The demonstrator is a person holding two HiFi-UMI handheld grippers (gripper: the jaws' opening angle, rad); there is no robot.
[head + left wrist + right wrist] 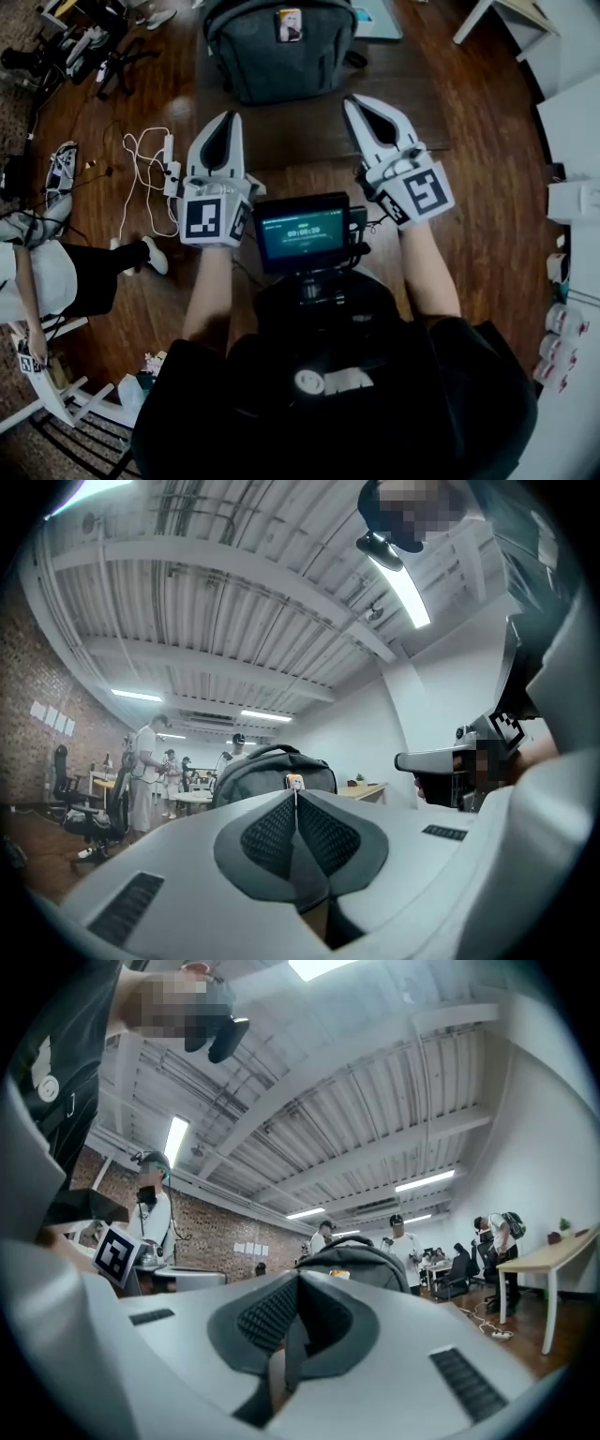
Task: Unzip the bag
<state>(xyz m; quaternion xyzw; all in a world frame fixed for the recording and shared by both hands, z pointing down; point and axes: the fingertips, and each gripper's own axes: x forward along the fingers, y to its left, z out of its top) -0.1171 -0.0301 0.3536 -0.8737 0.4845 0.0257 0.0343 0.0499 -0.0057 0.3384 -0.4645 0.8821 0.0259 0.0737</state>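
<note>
A dark grey backpack (279,47) stands upright on the far side of a brown wooden table (309,127), with a small orange-and-white tag (289,24) on its front. My left gripper (230,116) hovers short of the bag's lower left, jaws shut and empty. The right gripper (352,99) is held near the bag's lower right corner, also shut with nothing in it. In the left gripper view the backpack (267,766) rises just beyond the closed tips (296,794). The right gripper view shows the bag (361,1260) behind its closed tips (298,1277). Neither gripper touches the bag.
A small screen (302,232) sits at my chest between the arms. White cables (150,178) lie on the wooden floor to the left. A white table (506,14) stands at the far right. Several people stand in the background of both gripper views.
</note>
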